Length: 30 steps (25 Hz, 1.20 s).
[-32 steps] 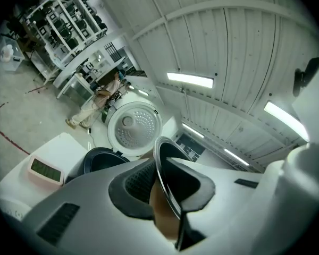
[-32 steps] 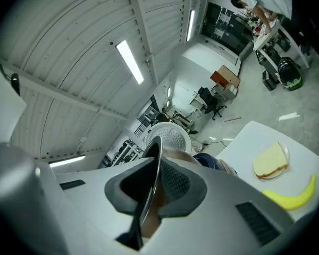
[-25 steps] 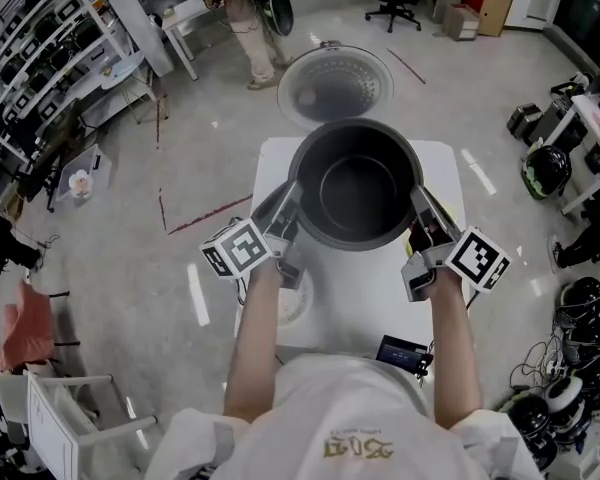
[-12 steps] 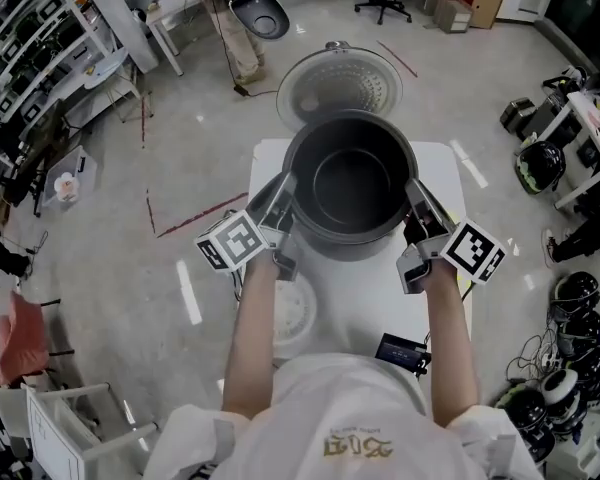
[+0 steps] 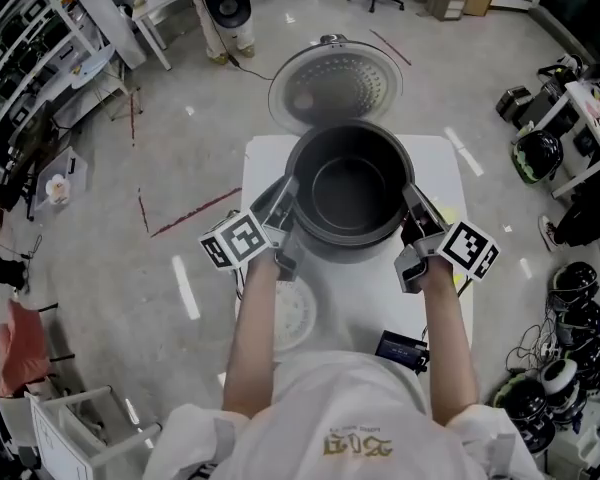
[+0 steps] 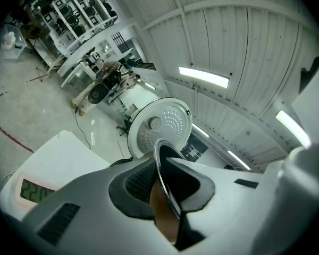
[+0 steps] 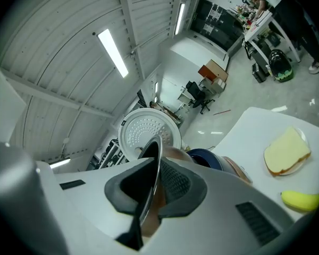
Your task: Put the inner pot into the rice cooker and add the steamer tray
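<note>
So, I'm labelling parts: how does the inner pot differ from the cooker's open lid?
The inner pot is dark and deep; the lid is pale, shallow and dotted with holes. The pot is gripped at its rim by the left gripper and right gripper; the lid is untouched behind it. Both are round.

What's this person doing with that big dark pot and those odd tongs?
A person holds a two-jaw gripper in each hand and is carrying the inner pot of a rice cooker with them. The left gripper and the right gripper each have their jaws clamped on opposite sides of the pot's rim. The pot hangs over the white table, just in front of the cooker's open lid. It does not look seated in the cooker yet.
</note>
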### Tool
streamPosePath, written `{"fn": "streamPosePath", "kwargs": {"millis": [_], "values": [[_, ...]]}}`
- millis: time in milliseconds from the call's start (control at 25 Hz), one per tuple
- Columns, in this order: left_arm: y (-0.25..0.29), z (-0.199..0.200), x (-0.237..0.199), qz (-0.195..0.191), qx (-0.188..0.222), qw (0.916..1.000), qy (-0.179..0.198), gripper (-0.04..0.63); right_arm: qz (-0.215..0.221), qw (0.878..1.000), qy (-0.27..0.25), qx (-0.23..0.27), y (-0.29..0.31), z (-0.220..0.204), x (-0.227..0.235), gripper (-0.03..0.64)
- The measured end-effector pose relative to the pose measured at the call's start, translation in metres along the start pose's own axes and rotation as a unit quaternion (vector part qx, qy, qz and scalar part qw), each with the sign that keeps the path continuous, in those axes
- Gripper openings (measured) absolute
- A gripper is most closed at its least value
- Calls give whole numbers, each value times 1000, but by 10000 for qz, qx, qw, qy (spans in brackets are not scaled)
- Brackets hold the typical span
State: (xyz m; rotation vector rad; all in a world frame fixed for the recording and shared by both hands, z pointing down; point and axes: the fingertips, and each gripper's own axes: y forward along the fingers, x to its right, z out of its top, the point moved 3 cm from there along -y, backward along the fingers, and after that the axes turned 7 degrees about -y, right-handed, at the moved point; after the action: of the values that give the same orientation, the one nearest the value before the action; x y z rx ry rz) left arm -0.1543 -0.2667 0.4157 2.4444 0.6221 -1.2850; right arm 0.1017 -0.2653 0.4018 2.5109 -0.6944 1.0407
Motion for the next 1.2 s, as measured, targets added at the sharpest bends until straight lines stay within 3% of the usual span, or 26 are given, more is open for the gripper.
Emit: {"fn": "streamPosePath", "kwargs": {"millis": [680, 1200], "values": [[30, -20, -34, 499, -479, 9968, 406, 72, -554, 9978, 53, -348, 16, -19, 49, 44], [38, -30, -41, 745, -830, 9902, 838, 69, -1108, 9829, -1007, -1075, 23, -36, 70, 75]]}}
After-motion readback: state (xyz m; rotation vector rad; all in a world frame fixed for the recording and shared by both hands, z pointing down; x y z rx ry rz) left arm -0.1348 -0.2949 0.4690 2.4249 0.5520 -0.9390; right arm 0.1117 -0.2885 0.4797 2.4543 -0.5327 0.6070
